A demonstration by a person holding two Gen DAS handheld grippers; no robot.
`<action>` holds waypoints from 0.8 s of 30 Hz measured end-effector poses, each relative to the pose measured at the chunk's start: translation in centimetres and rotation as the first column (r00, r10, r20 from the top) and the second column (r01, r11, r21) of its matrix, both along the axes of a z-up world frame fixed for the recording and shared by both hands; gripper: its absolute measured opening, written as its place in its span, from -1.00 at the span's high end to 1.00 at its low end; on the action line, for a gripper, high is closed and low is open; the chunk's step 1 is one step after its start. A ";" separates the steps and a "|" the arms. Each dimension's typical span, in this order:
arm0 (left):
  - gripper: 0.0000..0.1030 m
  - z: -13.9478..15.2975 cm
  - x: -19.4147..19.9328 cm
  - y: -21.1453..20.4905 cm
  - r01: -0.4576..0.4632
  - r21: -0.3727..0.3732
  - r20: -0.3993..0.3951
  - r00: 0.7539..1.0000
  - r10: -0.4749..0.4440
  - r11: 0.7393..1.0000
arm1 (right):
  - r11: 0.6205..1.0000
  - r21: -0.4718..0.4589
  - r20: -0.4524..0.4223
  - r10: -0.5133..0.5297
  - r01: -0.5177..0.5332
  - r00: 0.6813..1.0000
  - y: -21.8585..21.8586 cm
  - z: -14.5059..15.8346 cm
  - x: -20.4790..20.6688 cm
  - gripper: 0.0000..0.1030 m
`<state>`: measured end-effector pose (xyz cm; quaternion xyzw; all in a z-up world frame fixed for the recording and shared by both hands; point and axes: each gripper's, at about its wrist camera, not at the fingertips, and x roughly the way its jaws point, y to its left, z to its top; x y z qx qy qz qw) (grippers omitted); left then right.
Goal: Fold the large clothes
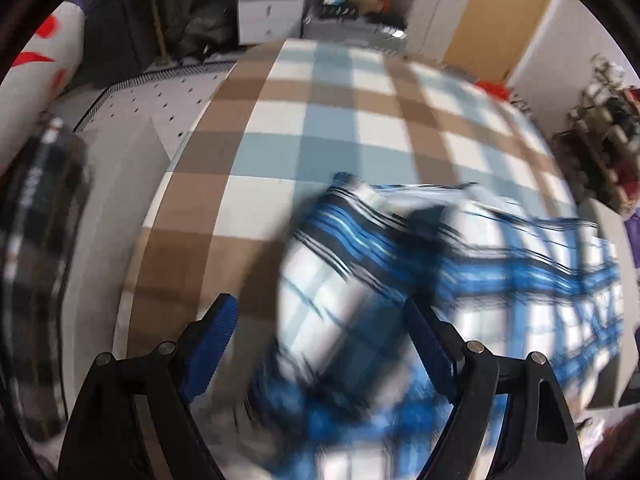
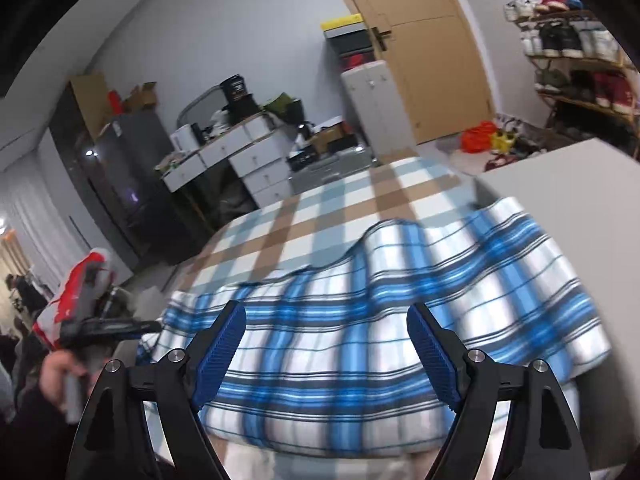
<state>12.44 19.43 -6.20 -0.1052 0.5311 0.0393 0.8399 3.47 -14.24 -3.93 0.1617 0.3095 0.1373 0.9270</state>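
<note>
Both grippers spread wide above a blue plaid shirt on the bed

The left gripper (image 1: 320,312) points steeply down with its blue pads apart, grasping nothing; the right gripper (image 2: 326,322) is likewise released, nothing between its pads; the blue plaid shirt (image 2: 380,320) lies rumpled on the checked bedspread (image 2: 320,216), near its close edge; in the right wrist view a hand (image 2: 56,372) with the other gripper shows at lower left; much of the left view is blurred.

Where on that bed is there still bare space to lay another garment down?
Bare checked bedcover runs from the blue plaid shirt to the bed's far edge by the white drawers. The near side is crowded: the shirt covers it, rumpled at its left end.
</note>
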 end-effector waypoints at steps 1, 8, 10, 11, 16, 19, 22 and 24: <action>-0.59 -0.7 0.9 0.3 0.017 -0.012 -0.016 1.000 -0.017 1.000 | 1.000 0.014 -0.007 0.014 -0.014 1.000 0.3 -0.7 0.2 -0.61; 0.70 -3.2 3.3 0.8 0.164 -0.199 -0.070 0.981 -0.181 0.966 | 0.999 0.020 -0.095 0.047 -0.045 0.994 0.3 -3.9 0.3 -0.62; 0.84 -2.8 3.3 0.6 0.181 -0.172 -0.051 0.980 -0.192 0.968 | 0.998 0.029 -0.106 0.055 -0.052 0.993 0.2 -4.1 0.4 -0.62; 0.85 -2.5 3.3 0.6 0.187 -0.169 -0.035 0.980 -0.196 0.968 | 0.998 0.031 -0.106 0.056 -0.053 0.993 0.2 -4.1 0.2 -0.62; 0.99 -0.2 2.3 3.8 0.081 -0.161 0.117 0.991 -0.063 0.984 | 0.998 0.039 -0.089 0.061 -0.058 0.994 0.2 -3.6 -0.4 -0.62; 0.99 -0.3 1.7 6.5 0.024 -0.230 0.145 0.989 0.009 0.973 | 0.998 0.038 -0.081 0.048 -0.045 0.996 0.1 -3.1 -0.6 -0.63; 0.92 -1.8 1.6 7.3 -0.030 -0.231 0.099 0.994 0.054 0.973 | 0.996 0.076 -0.084 0.047 -0.041 0.995 0.0 -3.0 -0.7 -0.63; 0.80 -2.4 1.8 7.4 -0.073 -0.208 0.089 0.992 0.093 0.975 | 0.996 0.073 -0.080 0.048 -0.042 0.996 0.0 -3.0 -0.8 -0.63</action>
